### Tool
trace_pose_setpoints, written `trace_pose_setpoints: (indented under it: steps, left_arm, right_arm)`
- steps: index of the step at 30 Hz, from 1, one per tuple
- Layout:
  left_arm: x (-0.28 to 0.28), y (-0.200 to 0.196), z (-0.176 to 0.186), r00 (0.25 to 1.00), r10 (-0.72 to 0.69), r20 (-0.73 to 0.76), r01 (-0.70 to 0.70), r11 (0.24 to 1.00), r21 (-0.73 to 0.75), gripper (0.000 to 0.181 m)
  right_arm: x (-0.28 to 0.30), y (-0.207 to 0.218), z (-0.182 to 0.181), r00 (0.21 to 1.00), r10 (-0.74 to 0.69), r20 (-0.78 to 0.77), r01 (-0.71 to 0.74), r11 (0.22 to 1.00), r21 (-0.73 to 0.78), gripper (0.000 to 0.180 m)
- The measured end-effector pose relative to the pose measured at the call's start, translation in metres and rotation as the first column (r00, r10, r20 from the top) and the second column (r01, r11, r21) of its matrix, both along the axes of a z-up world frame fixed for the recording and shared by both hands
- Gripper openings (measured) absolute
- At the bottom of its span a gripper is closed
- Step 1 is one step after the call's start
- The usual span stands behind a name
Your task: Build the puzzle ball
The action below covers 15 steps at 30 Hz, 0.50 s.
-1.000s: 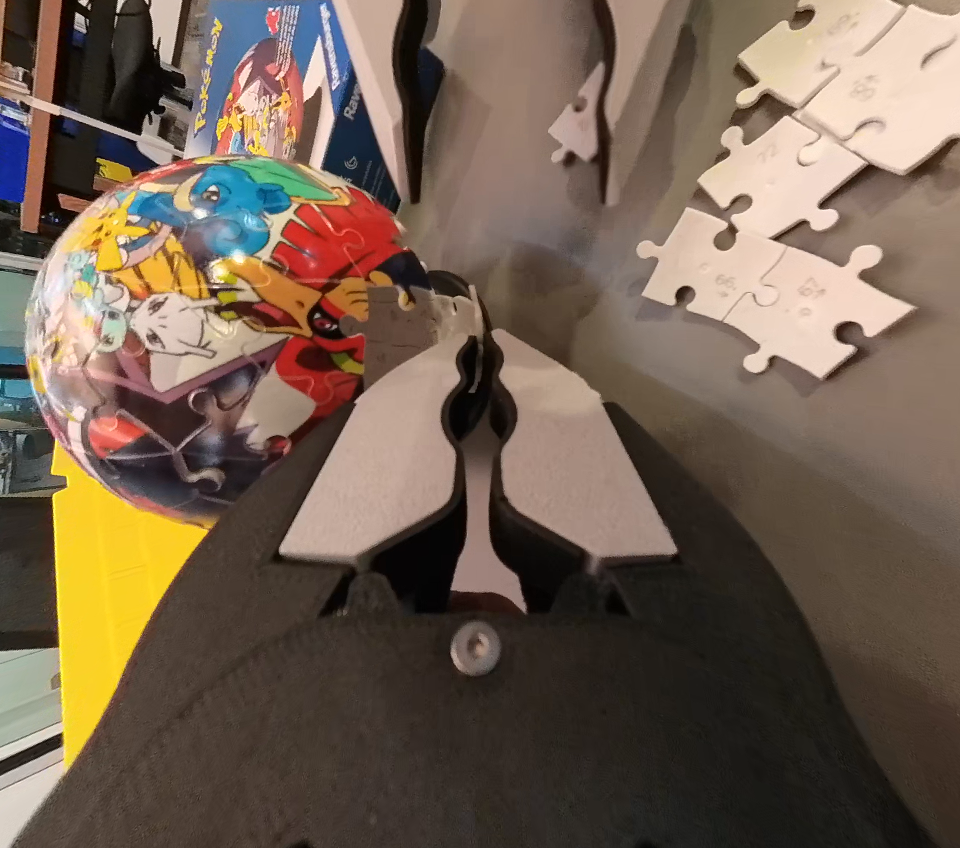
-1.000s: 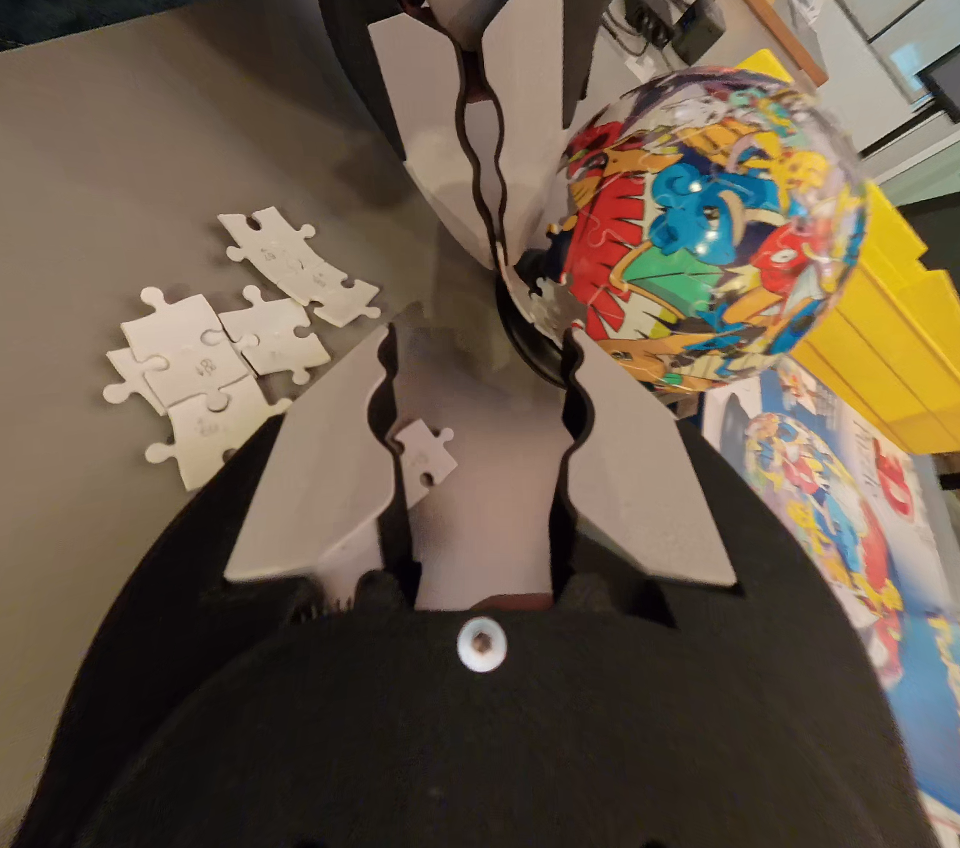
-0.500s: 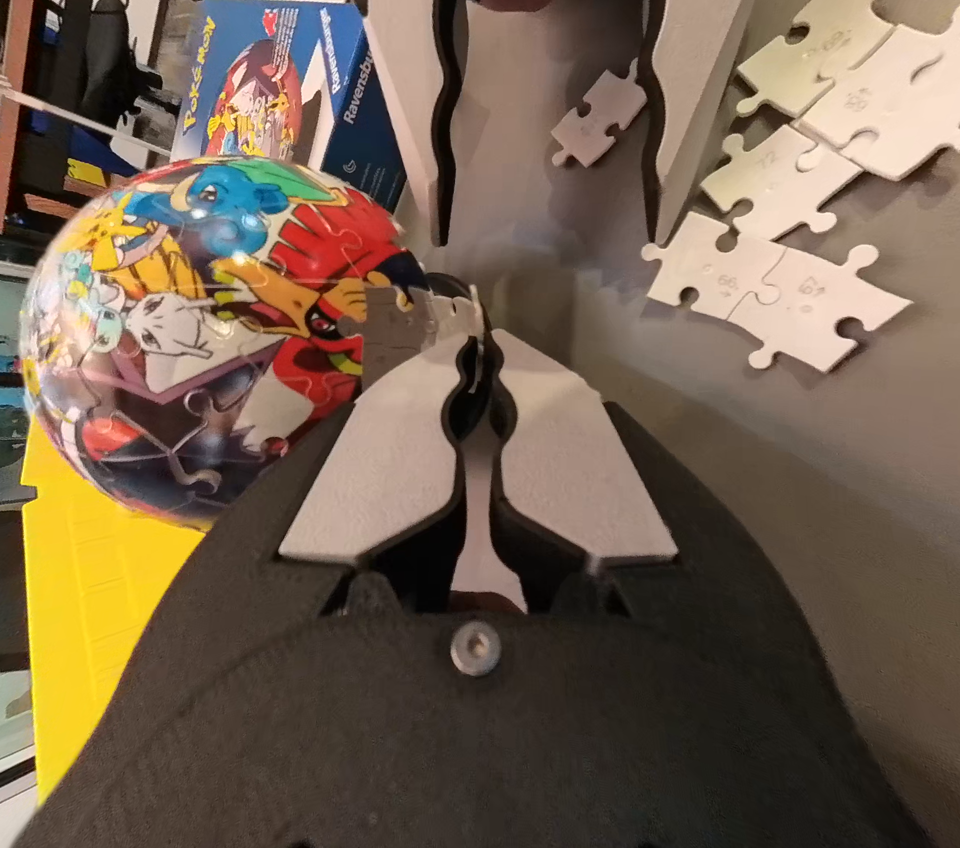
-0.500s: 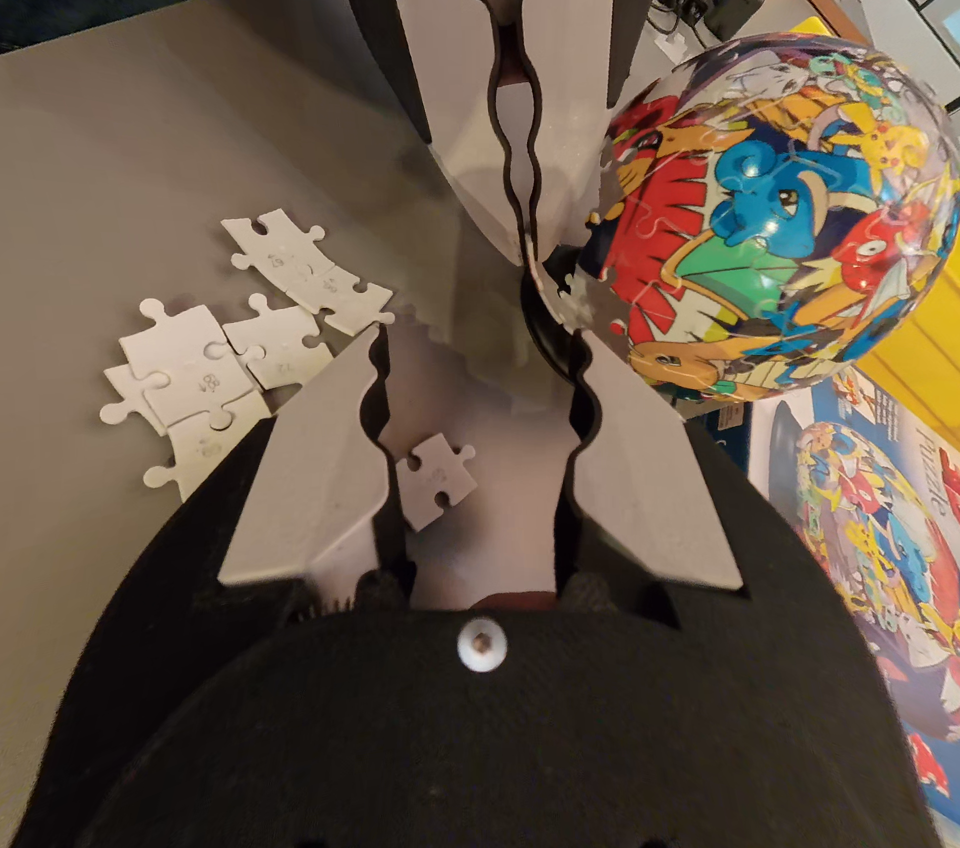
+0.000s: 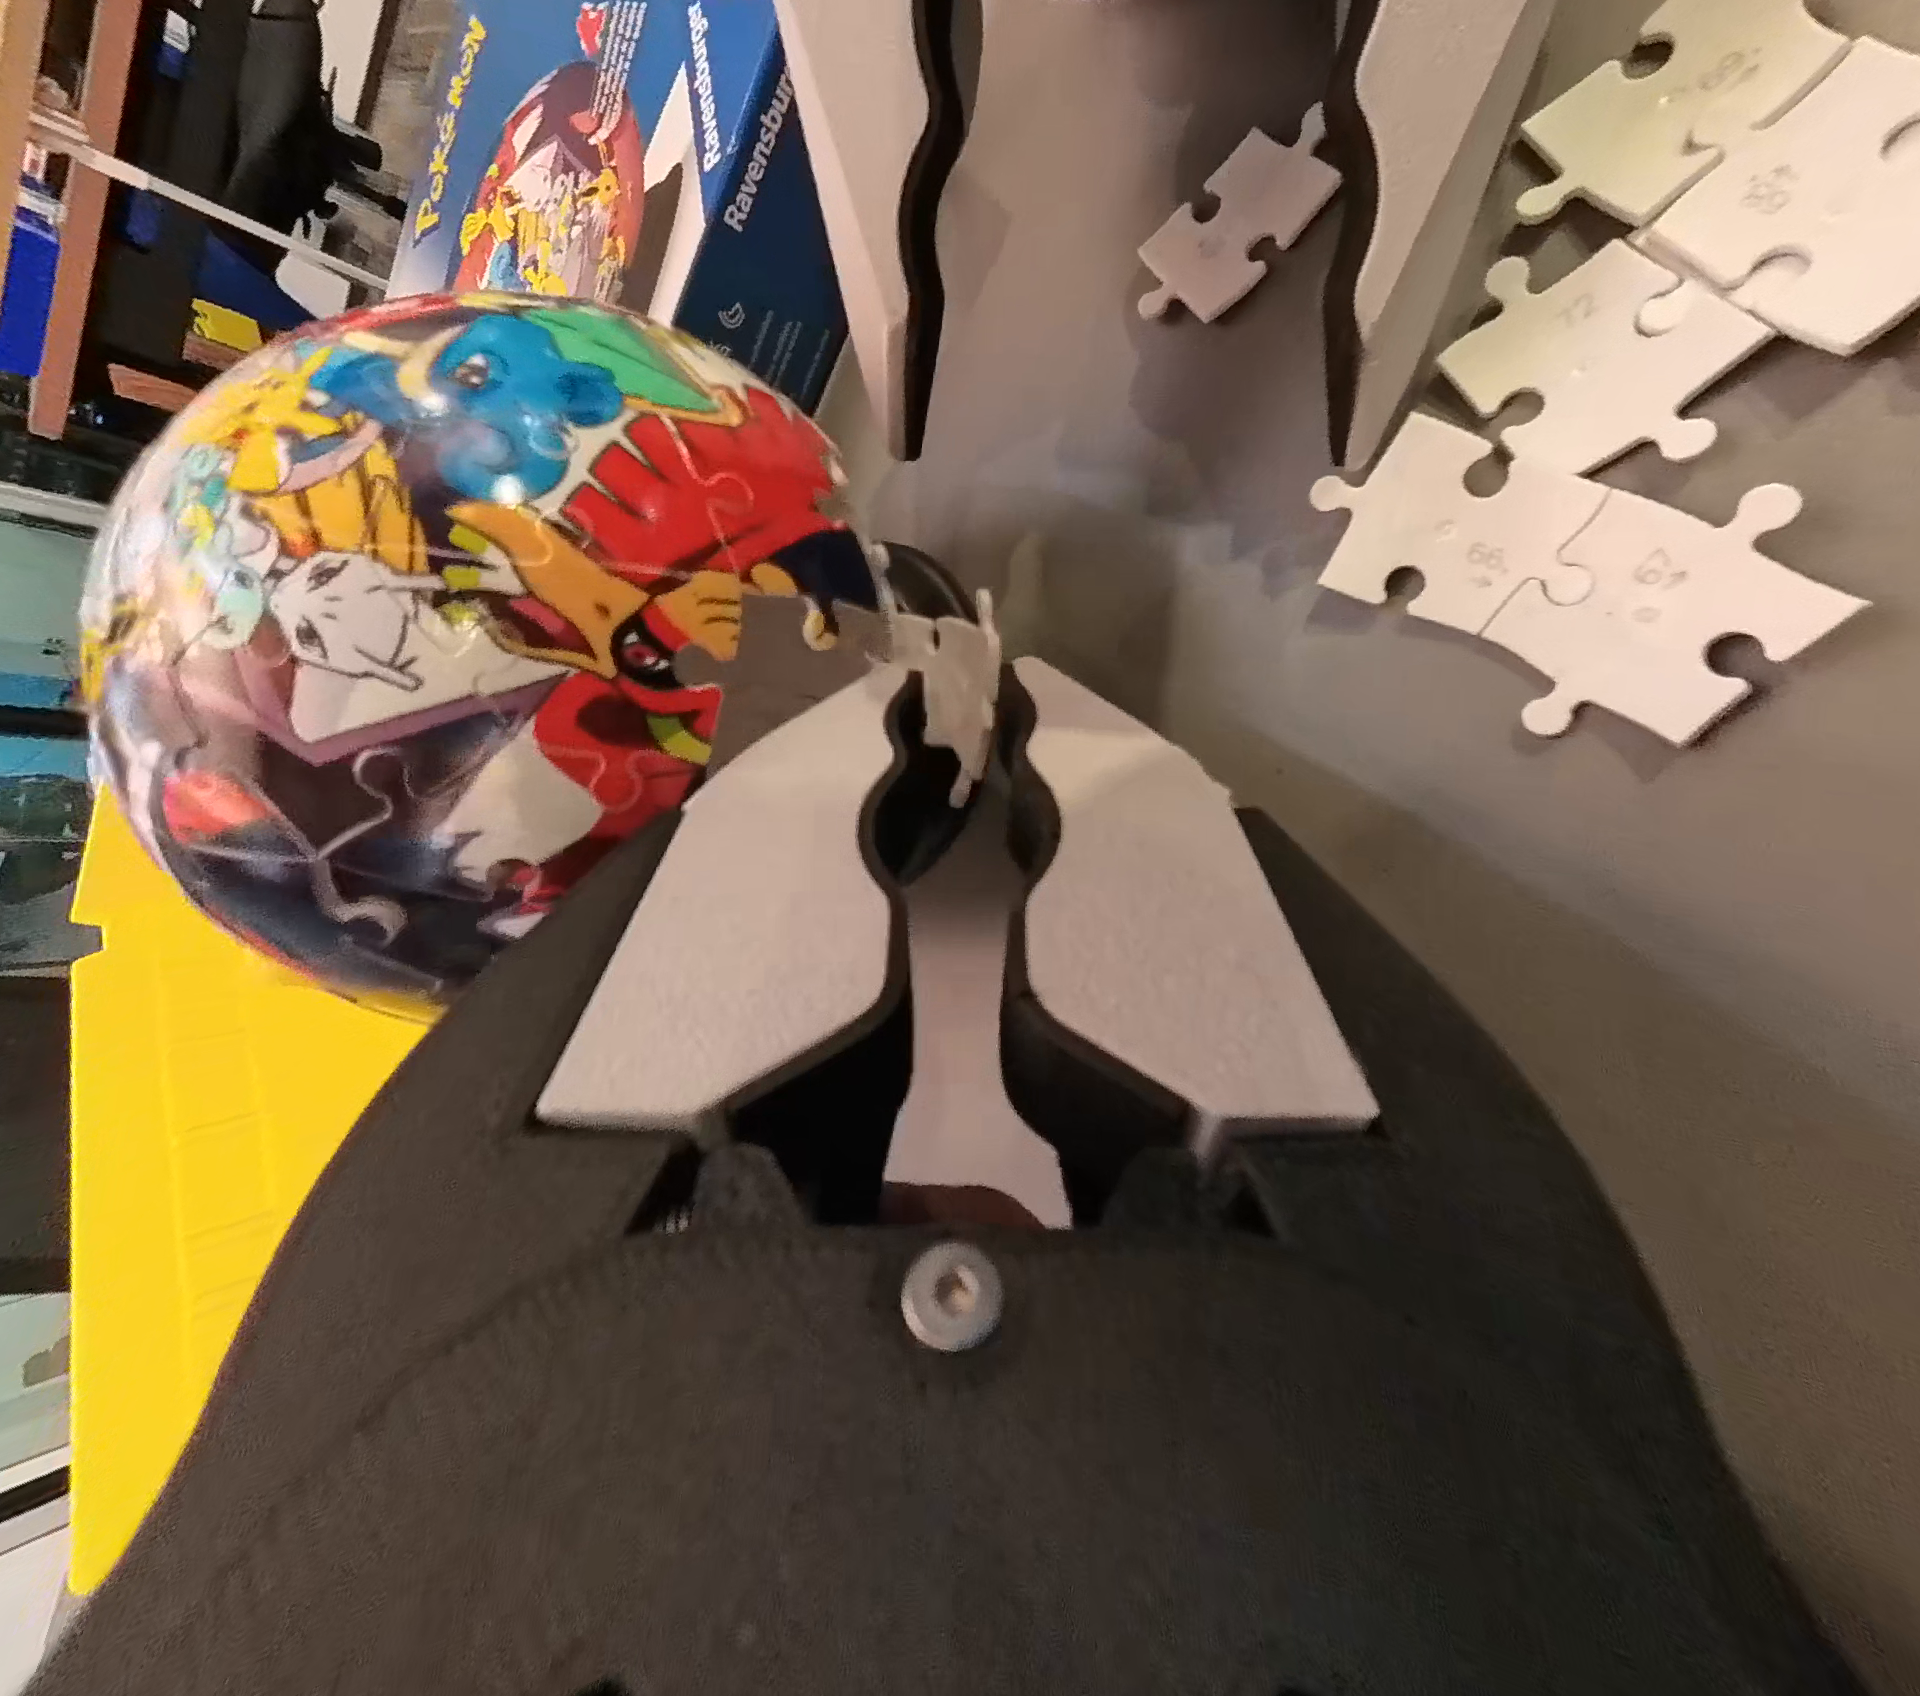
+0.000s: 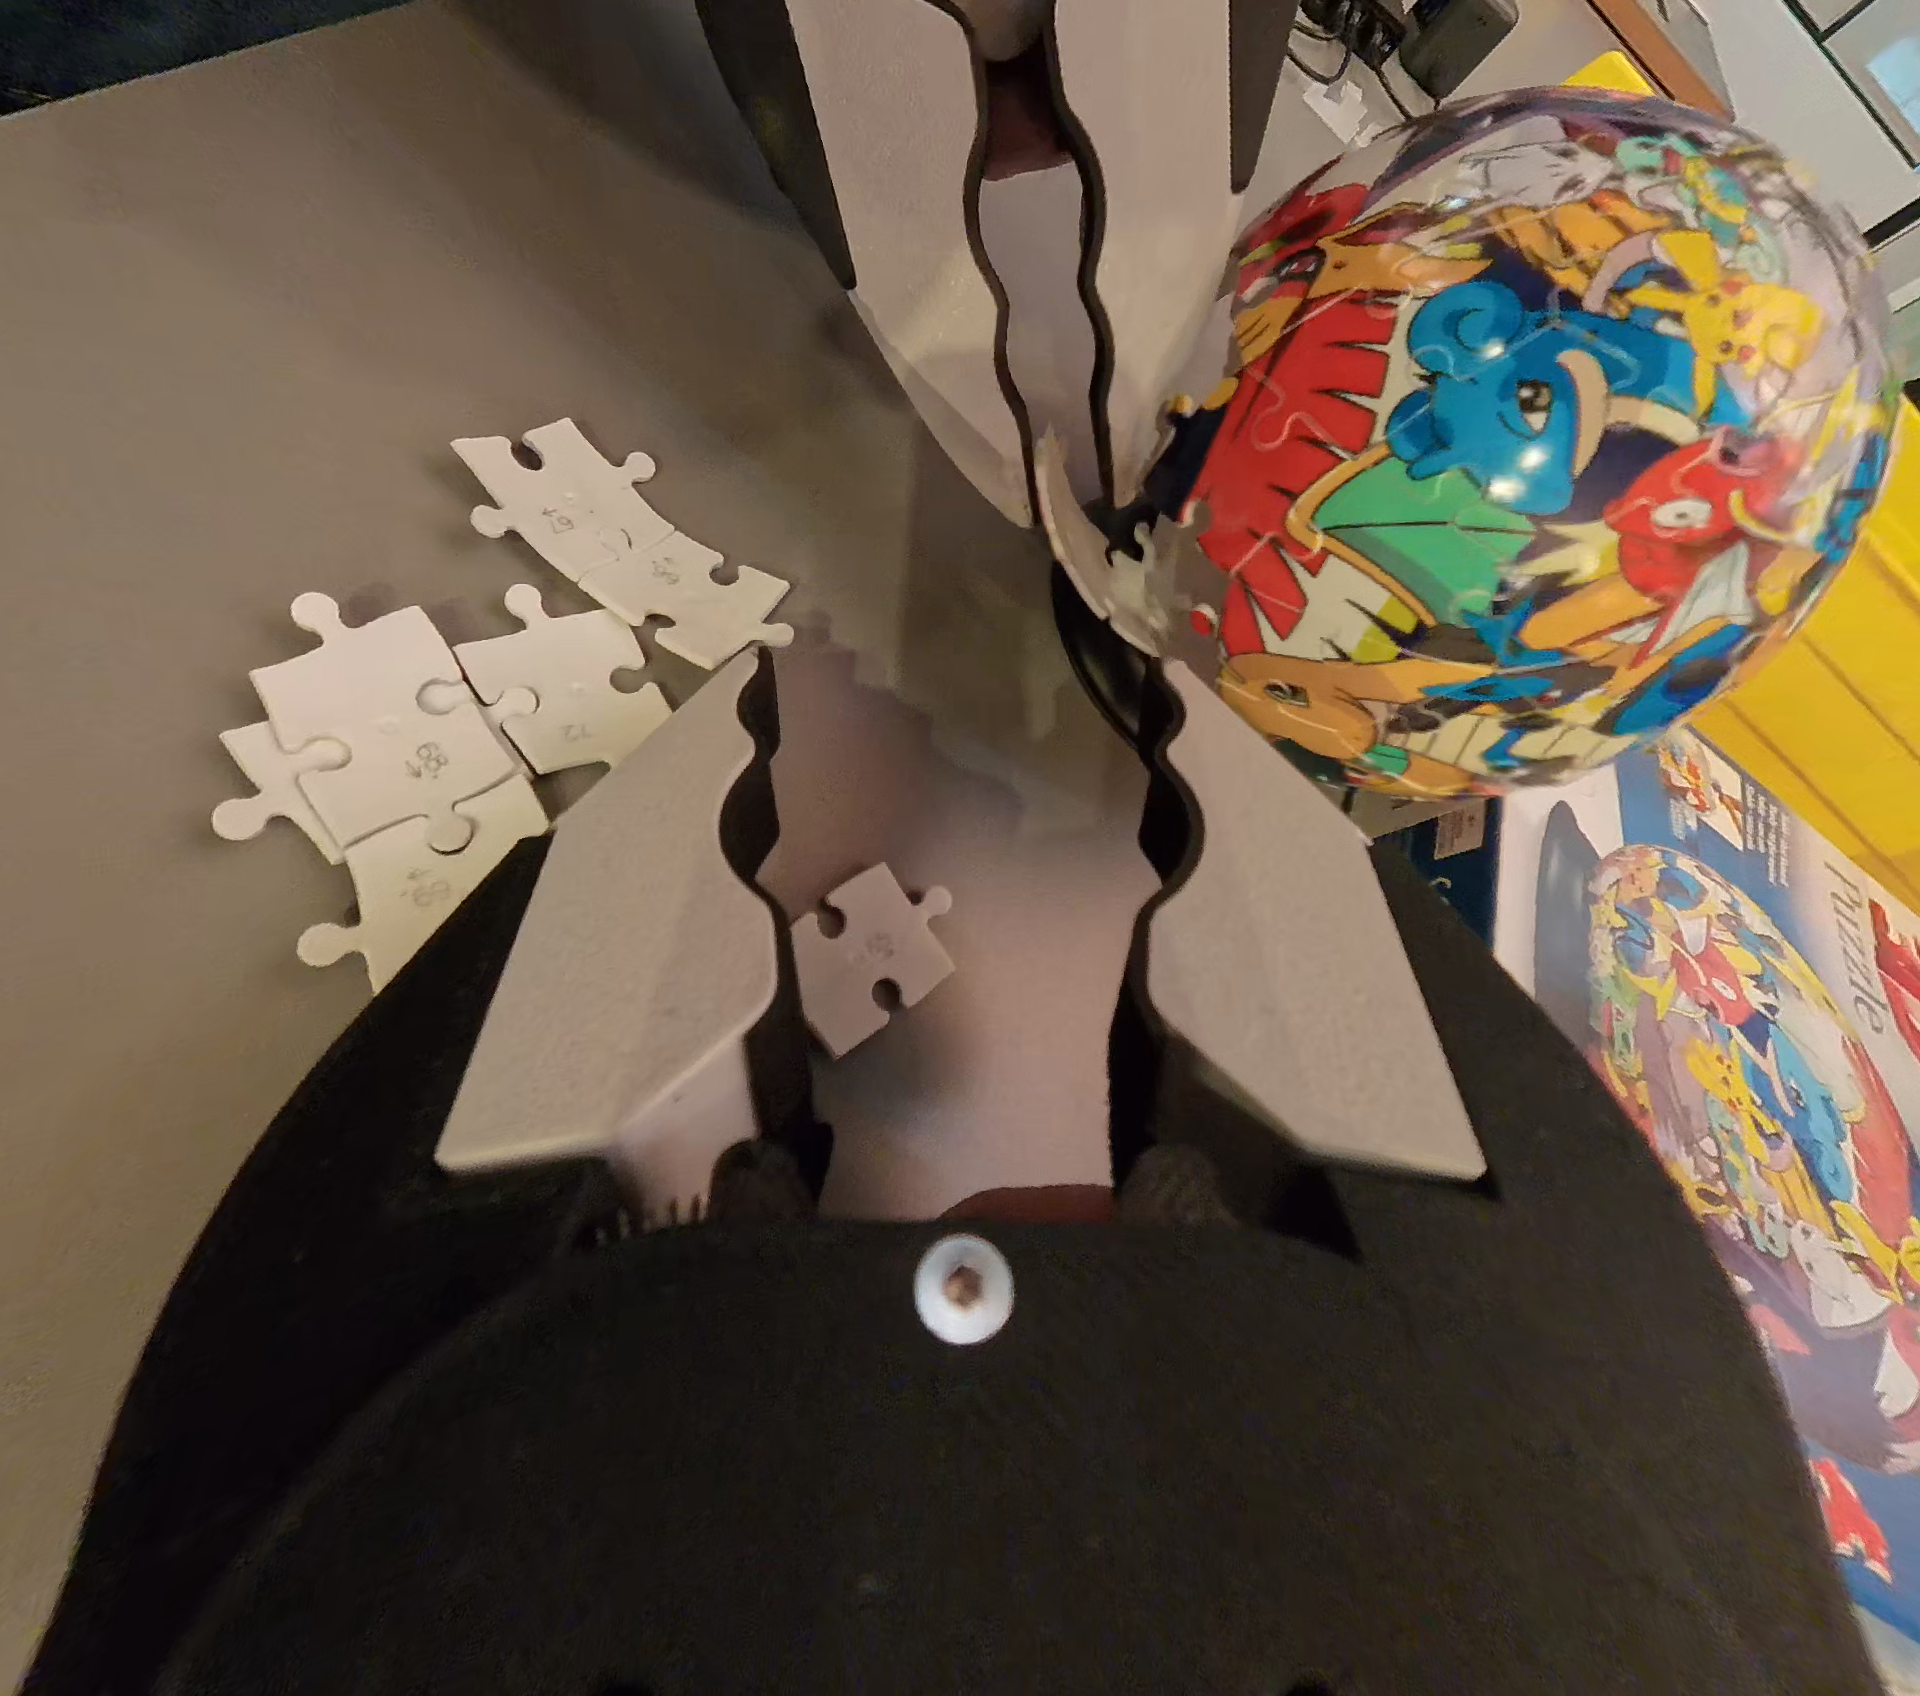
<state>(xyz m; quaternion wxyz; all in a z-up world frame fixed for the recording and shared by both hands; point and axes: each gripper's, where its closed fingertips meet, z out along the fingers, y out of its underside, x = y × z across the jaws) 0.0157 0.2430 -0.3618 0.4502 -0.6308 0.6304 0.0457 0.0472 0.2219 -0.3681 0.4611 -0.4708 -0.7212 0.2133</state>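
The colourful puzzle ball (image 5: 468,638) is held off the grey table, with an open gap at its rim. My left gripper (image 5: 961,690) is shut on the white rim pieces of that gap; it also shows at the top of the right wrist view (image 6: 1070,503), beside the ball (image 6: 1538,441). My right gripper (image 6: 961,680) is open, low over the table. A single white piece (image 6: 873,955) lies face down between its fingers, touching neither. The left wrist view shows the right gripper (image 5: 1127,451) and this piece (image 5: 1236,233) too.
Several joined white pieces lie face down on the table (image 6: 208,399), left of my right gripper (image 6: 623,545), (image 6: 384,763), (image 5: 1590,597). A blue puzzle box (image 5: 665,160) and a yellow bin (image 5: 208,1127) stand beyond the ball. Shelves and cables are behind.
My right gripper has shifted over the single piece, which now lies centred between its open fingers. The left gripper has moved slightly with the ball.
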Motion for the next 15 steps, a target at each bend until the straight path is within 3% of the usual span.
trace_pose_setpoints:
  steps: [1, 15]
  left_arm:
    - [-0.0001, 0.0000, 0.0001, 1.000, 0.001, 0.001, -0.001, 1.000, 0.003, 0.013]
    - [-0.0071, 0.0031, -0.0033, 1.000, -0.004, -0.026, 0.003, 1.000, -0.024, 0.003]
  right_arm:
    - [0.0002, 0.0000, 0.0001, 1.000, 0.000, -0.001, 0.000, 1.000, 0.000, 0.068]
    - [0.0011, -0.0021, 0.0004, 1.000, 0.008, -0.005, -0.008, 1.000, 0.002, 0.068]
